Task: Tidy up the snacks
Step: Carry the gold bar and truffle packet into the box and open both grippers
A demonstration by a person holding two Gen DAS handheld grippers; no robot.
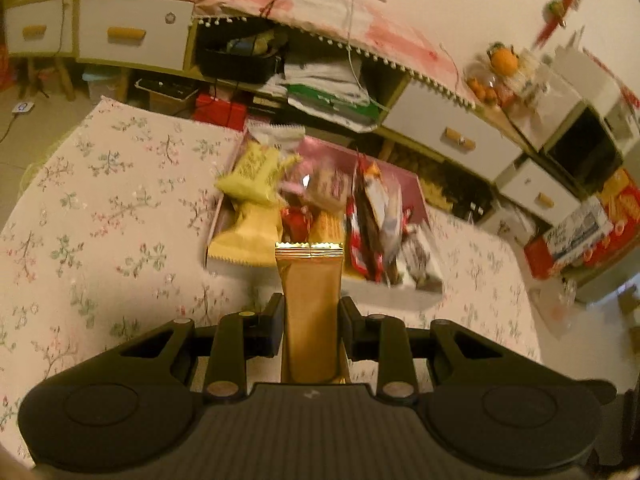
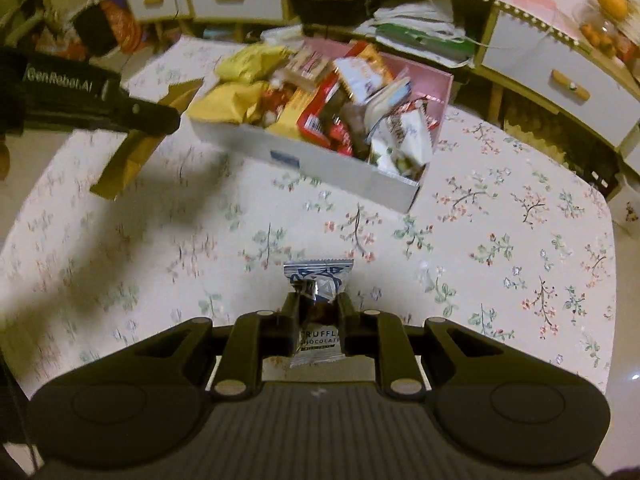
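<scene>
The left claw (image 1: 311, 312) grips a gold packet (image 1: 311, 304); the right claw (image 2: 319, 308) pinches a chocolate packet (image 2: 318, 312). The snack box (image 2: 320, 160) sits ahead of both on the surface (image 2: 480, 260).

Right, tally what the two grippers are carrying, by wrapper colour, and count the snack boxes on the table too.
Gold wrapper, long packet in the left gripper: 1
Silver-and-dark truffle chocolate packet in the right gripper: 1
Snack box, pink inside and piled full, on the floral tablecloth: 1
Total: 3
</scene>
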